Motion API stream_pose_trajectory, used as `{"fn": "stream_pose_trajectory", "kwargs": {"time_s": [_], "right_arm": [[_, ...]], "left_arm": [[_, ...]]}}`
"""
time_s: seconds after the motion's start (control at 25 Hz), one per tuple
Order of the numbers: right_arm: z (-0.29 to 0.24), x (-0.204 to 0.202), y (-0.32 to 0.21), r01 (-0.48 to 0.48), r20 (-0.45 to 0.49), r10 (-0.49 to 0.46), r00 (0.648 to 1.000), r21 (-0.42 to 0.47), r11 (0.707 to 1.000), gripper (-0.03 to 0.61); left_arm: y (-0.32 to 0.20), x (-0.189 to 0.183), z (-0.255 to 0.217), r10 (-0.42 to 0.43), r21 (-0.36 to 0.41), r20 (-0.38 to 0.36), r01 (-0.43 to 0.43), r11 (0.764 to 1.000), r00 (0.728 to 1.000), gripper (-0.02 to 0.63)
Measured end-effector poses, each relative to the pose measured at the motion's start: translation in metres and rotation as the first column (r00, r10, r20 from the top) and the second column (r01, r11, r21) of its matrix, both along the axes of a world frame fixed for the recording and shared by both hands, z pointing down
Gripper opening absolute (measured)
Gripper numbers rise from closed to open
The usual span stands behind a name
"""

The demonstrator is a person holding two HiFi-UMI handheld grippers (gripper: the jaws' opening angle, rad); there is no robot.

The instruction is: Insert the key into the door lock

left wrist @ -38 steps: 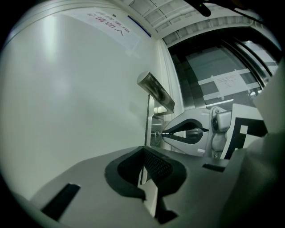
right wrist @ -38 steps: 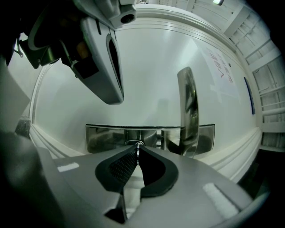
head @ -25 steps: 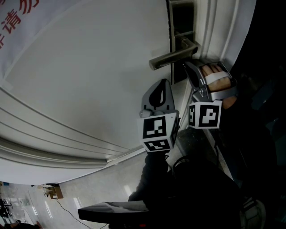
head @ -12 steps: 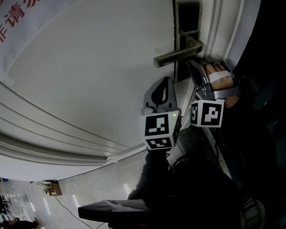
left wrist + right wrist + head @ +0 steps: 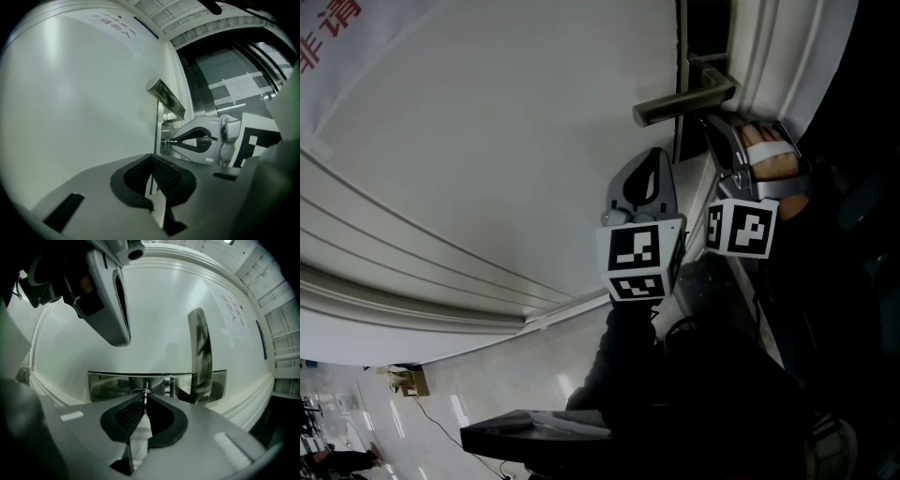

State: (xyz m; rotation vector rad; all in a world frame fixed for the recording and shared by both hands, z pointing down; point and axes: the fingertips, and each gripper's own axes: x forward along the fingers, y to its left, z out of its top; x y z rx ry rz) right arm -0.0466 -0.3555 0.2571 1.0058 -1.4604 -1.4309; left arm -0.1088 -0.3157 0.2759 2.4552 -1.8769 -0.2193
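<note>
Left gripper (image 5: pixel 151 157): tongs pressed together, nothing between them. It hangs just off the door face, below the handle (image 5: pixel 684 96).

Right gripper (image 5: pixel 146 393): tongs pinching the key (image 5: pixel 145 391), a thin blade seen edge-on at the tips. A strapped hand (image 5: pixel 769 157) sits behind it.

Change over the last second: in the head view, the handle and both grippers now sit higher and further right, with their spacing kept. This reads as the head shifting, not the tools. The right gripper stays nosed up to the lock plate (image 5: pixel 108 383), under the handle.

Judgement: the key tip is at the keyhole, so insertion is starting or about to start. Depth is not readable. The left gripper view shows the key meeting the plate.

Door (image 5: pixel 487 141): white and smooth, with moulded ridges along its lower edge. A sign with red characters (image 5: pixel 328 37) sits at one corner.

Beyond: glossy pale floor (image 5: pixel 506 384), a small box (image 5: pixel 411 380) and a cable (image 5: pixel 441 427) trailing across the floor.
</note>
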Motion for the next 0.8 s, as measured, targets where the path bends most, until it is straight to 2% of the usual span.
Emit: {"fn": "stream_pose_trajectory", "kwargs": {"time_s": [0.12,0.28,0.52,0.8], "right_arm": [[0.000,0.001,-0.001,0.004,-0.003,-0.004,1.000,0.020,1.000,0.014],[-0.001,0.001,-0.001,0.010,0.051,-0.009,0.999,-0.025,1.000,0.015],[0.002,-0.001,0.004,0.046,0.077,-0.041,0.996,-0.066,0.997,0.020],[0.001,0.002,0.010,0.050,0.067,-0.046,0.997,-0.060,0.997,0.020]], "left_arm": [[0.001,-0.001,0.000,-0.005,-0.003,0.001,0.005,1.000,1.000,0.002],[0.002,-0.002,-0.002,-0.007,0.001,0.005,0.007,1.000,1.000,0.002],[0.008,-0.001,-0.011,-0.011,0.017,0.017,0.011,1.000,1.000,0.002],[0.012,-0.001,-0.015,-0.016,0.031,0.021,0.015,0.999,1.000,0.002]]}}
